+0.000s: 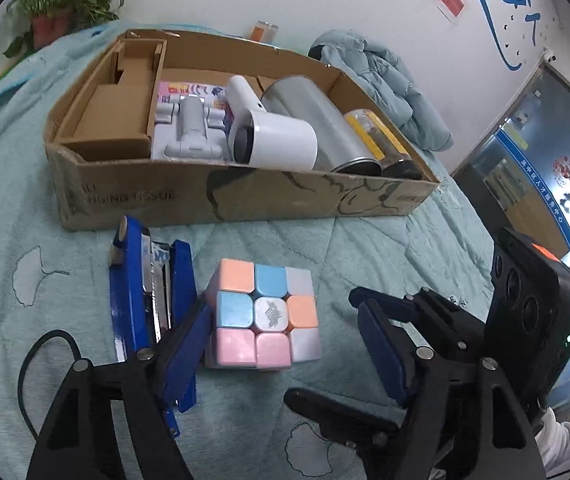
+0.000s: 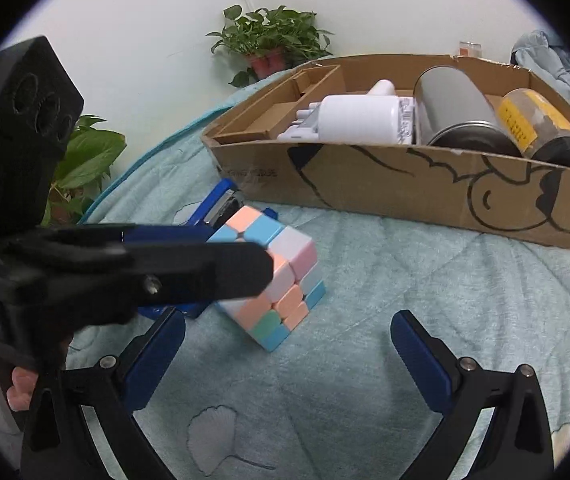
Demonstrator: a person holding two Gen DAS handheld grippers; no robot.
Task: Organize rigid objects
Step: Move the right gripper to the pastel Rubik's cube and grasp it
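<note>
A pastel puzzle cube sits on the teal bedspread, in front of the cardboard box. My left gripper is open around it: the left pad is at the cube's edge and the right pad stands clear of it. A blue stapler lies just left of the cube. In the right wrist view the cube is ahead of my right gripper, which is open wide and holds nothing. The left gripper's black finger crosses in front of the cube.
The box holds a white hair dryer, a grey tin, a yellow-labelled jar and a grey packaged tool. A folded jacket lies behind it, with potted plants by the wall. A black cable trails on the left.
</note>
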